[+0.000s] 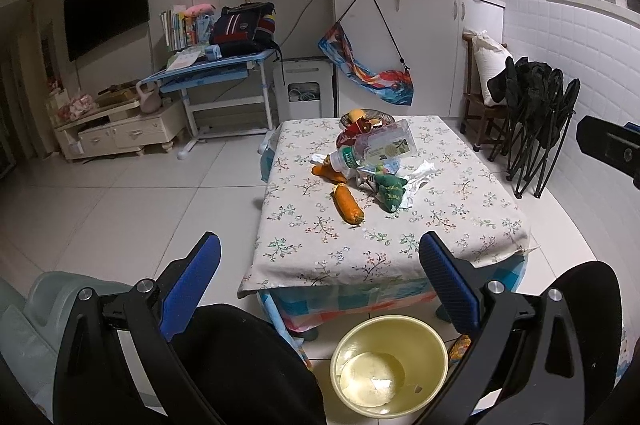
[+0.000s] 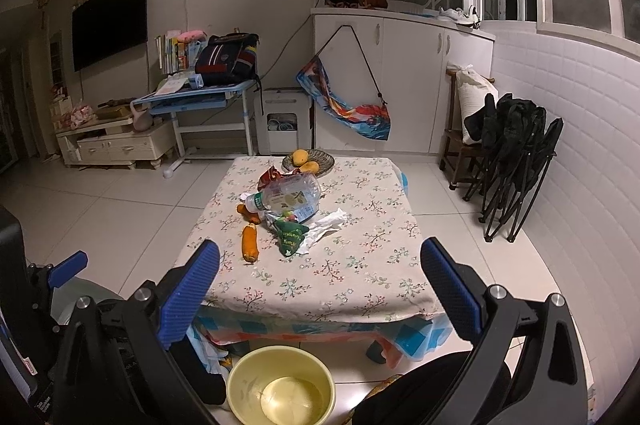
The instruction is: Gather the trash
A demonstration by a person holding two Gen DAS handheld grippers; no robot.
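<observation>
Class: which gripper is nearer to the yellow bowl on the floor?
Hard to call. The bowl lies below and between both: right of the left gripper, left of the right gripper. Neither touches it.

Counts for you, table (image 2: 360, 289) first:
- 1 table, 1 flowered cloth on it.
- 2 orange sausage-shaped pieces: one lying alone (image 2: 250, 242), one half under the bottle (image 2: 242, 209).
- 1 clear plastic bottle (image 2: 286, 200), on its side.
- 1 green pouch (image 2: 291, 237).
- 1 white crumpled paper (image 2: 326, 223).
- 1 red wrapper (image 2: 269, 178), partly hidden.
- 1 dish (image 2: 326, 161) at the far edge with 2 yellow fruits (image 2: 301, 157) you can see.
- Small bits under the bottle: can't count them.

Floor: 1 yellow basin (image 2: 280, 385).

You've got 2 grippers, 2 blue fingers (image 1: 450, 283) each, 4 in all.
</observation>
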